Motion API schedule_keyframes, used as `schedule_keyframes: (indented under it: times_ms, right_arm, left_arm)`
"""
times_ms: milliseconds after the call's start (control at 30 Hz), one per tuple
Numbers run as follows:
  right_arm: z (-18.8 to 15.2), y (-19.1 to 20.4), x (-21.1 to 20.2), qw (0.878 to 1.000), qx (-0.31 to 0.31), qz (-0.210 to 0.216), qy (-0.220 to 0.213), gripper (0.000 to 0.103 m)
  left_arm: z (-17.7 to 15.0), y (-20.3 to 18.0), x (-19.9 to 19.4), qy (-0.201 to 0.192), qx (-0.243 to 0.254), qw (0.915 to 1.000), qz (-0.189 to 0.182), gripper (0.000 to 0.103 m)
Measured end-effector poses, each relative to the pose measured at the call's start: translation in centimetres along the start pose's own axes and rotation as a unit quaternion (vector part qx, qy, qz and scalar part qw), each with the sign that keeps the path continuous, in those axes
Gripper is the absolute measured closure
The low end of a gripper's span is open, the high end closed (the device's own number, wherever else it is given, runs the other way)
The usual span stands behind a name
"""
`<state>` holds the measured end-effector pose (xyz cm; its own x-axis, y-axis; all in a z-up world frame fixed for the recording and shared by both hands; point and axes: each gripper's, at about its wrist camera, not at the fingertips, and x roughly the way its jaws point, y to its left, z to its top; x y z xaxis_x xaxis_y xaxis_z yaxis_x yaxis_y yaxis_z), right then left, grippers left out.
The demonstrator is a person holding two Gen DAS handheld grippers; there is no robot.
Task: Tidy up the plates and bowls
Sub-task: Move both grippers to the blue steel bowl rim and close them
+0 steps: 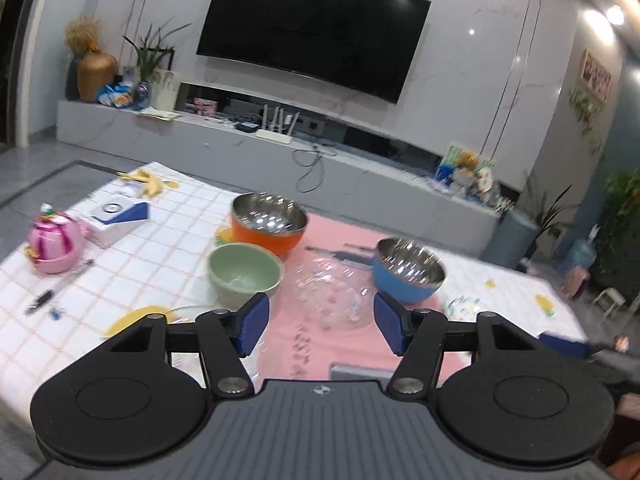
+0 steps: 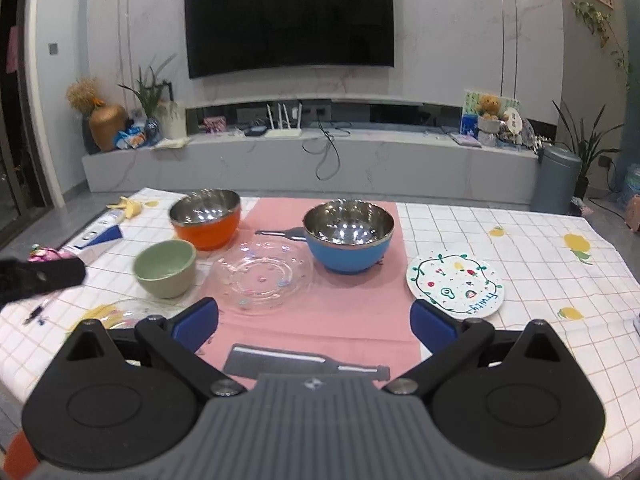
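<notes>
Left tool (image 1: 320,322) wide, empty; right tool (image 2: 314,320) wide, empty; glass plate (image 2: 262,276) just ahead of both.

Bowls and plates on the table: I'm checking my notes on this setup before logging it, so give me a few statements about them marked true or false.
1. The orange bowl has a shiny metal inside. True.
2. The green bowl is stacked inside the blue bowl. False: it stands alone on the checked cloth, left of the clear glass plate.
3. The white painted plate lies right of the blue bowl. True.
4. The right gripper is shut on the glass plate. False: its jaws stand wide apart, holding nothing.
5. The left gripper is open. True.
</notes>
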<state>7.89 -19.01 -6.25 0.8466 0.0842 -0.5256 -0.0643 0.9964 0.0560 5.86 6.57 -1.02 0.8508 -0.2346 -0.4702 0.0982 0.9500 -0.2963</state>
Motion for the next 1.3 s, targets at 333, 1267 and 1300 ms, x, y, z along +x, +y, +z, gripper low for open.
schedule_keyframes:
  times_ms: [333,1267,1300]
  right_arm:
    - [3.7,-2.9,8.1,0.999,0.014,-0.04,0.033,0.027]
    - [7.2,-10.3,23.2,0.974,0.173,-0.004,0.144,0.085]
    - [7.3,-10.4,23.2,0.974,0.176,-0.003,0.145,0.085]
  left_arm:
    - [3.1,-2.5,9.2,0.06,0.005,0.9972,-0.044,0.053]
    - [3.1,-5.5,26.7,0.17,-0.03,0.9847,-0.027,0.085]
    - [3.2,-5.5,26.7,0.17,-0.03,0.9848,-0.023,0.088]
